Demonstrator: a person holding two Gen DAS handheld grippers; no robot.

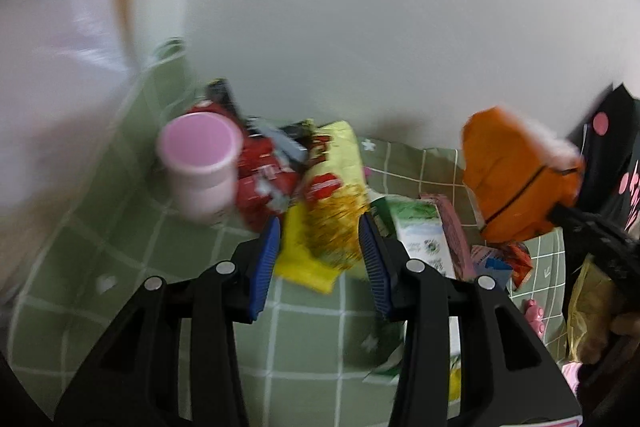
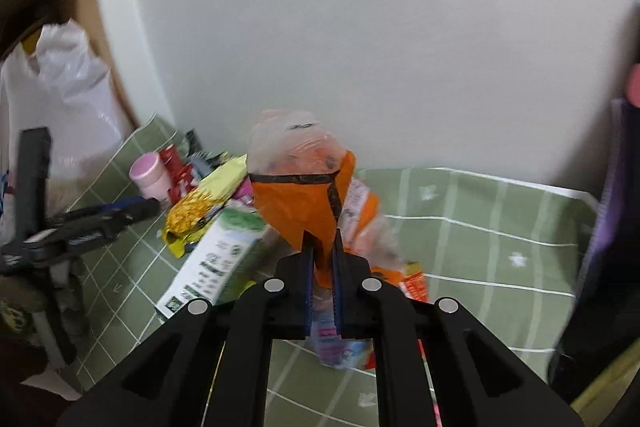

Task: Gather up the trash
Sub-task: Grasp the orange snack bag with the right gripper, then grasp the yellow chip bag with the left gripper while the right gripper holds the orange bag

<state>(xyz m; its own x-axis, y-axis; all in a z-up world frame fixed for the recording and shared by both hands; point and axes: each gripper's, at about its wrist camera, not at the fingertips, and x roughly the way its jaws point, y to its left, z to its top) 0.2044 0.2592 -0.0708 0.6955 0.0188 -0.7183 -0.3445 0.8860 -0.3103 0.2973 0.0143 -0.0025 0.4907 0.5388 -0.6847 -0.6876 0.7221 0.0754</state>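
My right gripper (image 2: 322,245) is shut on an orange plastic wrapper (image 2: 304,203) and holds it above the green checked cloth (image 2: 480,247). The wrapper also shows in the left wrist view (image 1: 516,183), held up at the right. My left gripper (image 1: 320,231) is open, its jaws on either side of a yellow snack packet (image 1: 332,203) that lies on the cloth (image 1: 160,259). A red wrapper (image 1: 264,179) and a pink cup (image 1: 200,167) lie to the packet's left. A green and white carton (image 1: 420,235) lies to its right.
A white wall stands behind the pile. A white plastic bag (image 2: 60,107) stands at the left. A dark bag with pink dots (image 1: 612,155) is at the right edge. More small wrappers (image 2: 400,267) lie under the orange one.
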